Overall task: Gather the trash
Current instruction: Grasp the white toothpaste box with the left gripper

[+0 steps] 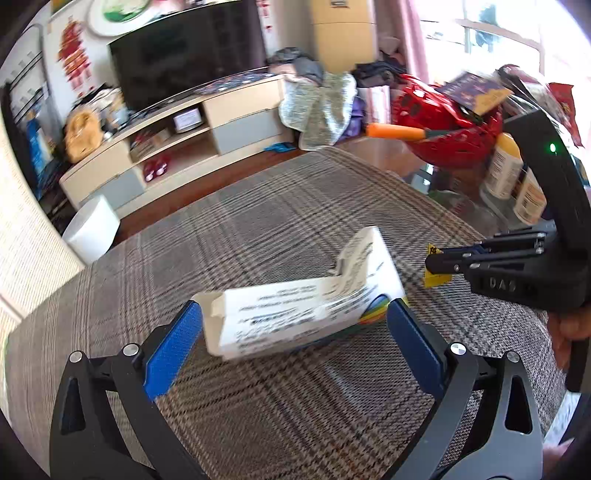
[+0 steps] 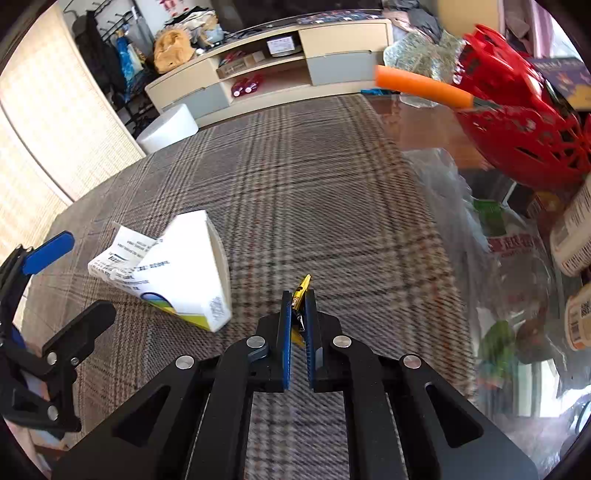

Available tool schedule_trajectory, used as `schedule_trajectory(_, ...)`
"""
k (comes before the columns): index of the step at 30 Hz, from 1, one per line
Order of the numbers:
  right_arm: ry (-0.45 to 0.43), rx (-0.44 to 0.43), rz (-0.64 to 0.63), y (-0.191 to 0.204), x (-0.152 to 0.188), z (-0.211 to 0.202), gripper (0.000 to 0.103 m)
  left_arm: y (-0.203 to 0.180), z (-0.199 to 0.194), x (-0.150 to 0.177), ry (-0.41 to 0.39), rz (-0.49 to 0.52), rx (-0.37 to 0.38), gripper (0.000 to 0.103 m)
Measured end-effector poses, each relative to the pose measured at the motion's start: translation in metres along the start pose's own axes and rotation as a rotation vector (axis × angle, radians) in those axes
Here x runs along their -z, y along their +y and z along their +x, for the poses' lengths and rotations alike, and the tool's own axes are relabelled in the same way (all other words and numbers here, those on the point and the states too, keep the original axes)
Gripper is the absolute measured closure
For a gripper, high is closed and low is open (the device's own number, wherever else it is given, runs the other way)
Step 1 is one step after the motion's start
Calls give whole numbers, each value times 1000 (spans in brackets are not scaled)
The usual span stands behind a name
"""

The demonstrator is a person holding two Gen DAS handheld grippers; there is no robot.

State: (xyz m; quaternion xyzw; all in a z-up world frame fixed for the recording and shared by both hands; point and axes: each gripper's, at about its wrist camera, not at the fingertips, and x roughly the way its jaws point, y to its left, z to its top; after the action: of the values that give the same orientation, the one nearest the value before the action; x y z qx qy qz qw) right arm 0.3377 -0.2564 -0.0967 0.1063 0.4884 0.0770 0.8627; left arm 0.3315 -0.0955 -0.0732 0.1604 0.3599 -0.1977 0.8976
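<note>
Right tool [image 2: 298,295] clenched on yellow wrapper [image 2: 302,287]; left tool [image 1: 295,317] released around white carton [image 1: 295,310], print blurred

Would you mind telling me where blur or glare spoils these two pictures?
Left wrist view: the window is blown out white, and the white box is smeared by motion. Right wrist view: the plaid cloth blurs slightly, and glare washes over the clear plastic bag.
</note>
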Motion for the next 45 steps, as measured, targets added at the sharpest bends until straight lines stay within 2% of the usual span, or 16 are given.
schedule_trajectory(3,8,-2,21,-18,3,-8,95,-11,6,-2,12,69,68,8)
schedule_trajectory(8,18,-4,57,-38,7,-15,95,-25,35,2,79,168,43,9)
schedule_trajectory(9,20,-6,60,-40,6,-15,95,-26,40,2,90,168,39,17)
schedule_trajectory(11,25,-7,58,-40,7,-13,95,-26,48,3,93,169,12,23)
schedule_trajectory(12,27,-10,56,-40,6,-12,95,-28,50,3,77,181,-22,32)
schedule_trajectory(13,27,-9,51,-38,6,-10,95,-28,52,2,73,184,-47,37)
schedule_trajectory(14,25,-8,46,-37,6,-10,95,-28,53,0,70,183,-63,48)
schedule_trajectory(16,15,-8,38,-32,6,-10,95,-27,50,-6,72,172,-53,63)
schedule_trajectory(21,10,-23,27,-24,4,-9,95,-29,53,-18,129,201,-65,75)
schedule_trajectory(27,-6,-39,23,-16,1,-14,95,-22,44,-23,183,159,-56,84)
schedule_trajectory(32,1,-53,-6,-4,9,-26,95,-19,20,-11,208,98,-53,86)
schedule_trajectory(36,12,-22,-67,17,28,-47,96,-29,-23,10,219,48,-25,86)
schedule_trajectory(42,12,-40,-108,47,85,-100,96,-52,-91,53,241,-33,37,86)
schedule_trajectory(45,22,-40,-136,64,126,-129,96,-66,-129,78,227,-90,69,86)
